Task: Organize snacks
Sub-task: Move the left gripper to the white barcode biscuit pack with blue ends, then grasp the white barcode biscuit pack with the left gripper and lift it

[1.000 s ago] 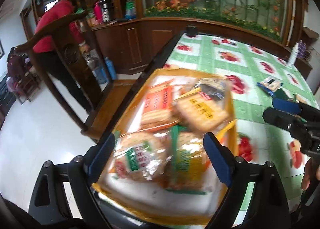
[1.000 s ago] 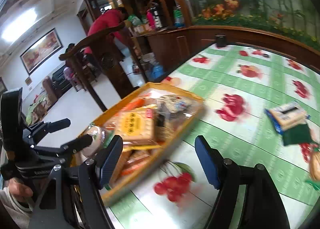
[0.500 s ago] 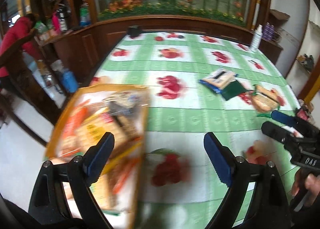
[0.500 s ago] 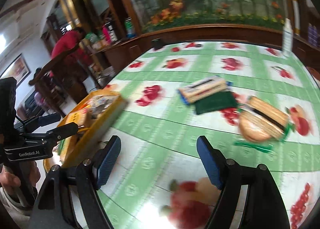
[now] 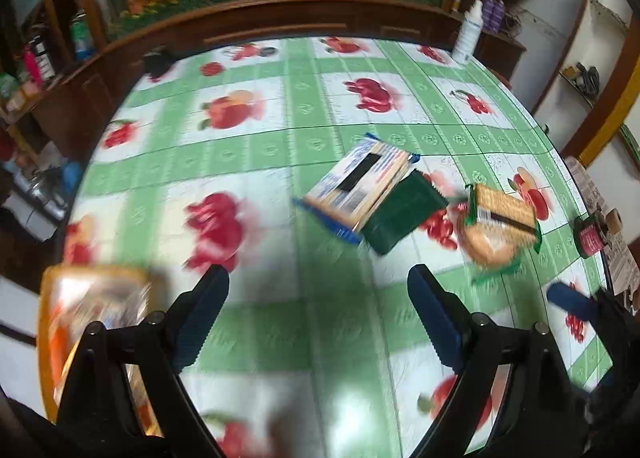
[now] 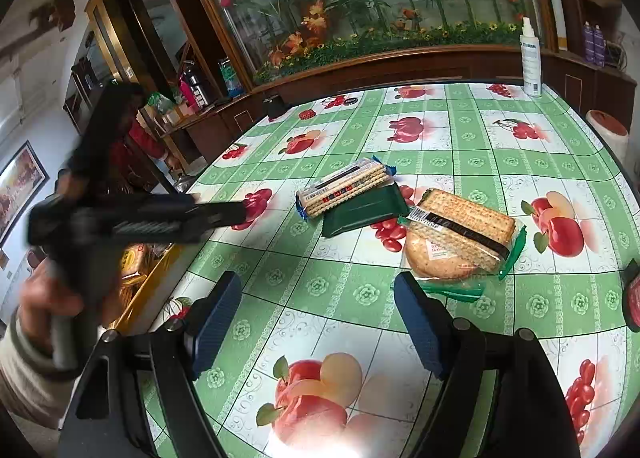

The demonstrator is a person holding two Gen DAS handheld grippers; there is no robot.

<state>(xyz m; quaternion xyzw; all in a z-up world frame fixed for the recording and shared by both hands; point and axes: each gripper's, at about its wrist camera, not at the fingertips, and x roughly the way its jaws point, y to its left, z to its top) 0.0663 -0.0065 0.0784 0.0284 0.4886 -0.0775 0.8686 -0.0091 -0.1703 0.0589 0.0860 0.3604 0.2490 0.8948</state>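
The yellow tray of snacks is blurred and cut off at the surface's left edge; the left tool stands wide open, empty; the right tool, jaws just opening, holds nothing; ahead lie a blue cracker pack, a green packet and wrapped crackers.

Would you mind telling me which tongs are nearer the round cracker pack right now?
Right. The right tongs sit just short of the round cracker pack; the left tongs are farther off to its left, near the tray.
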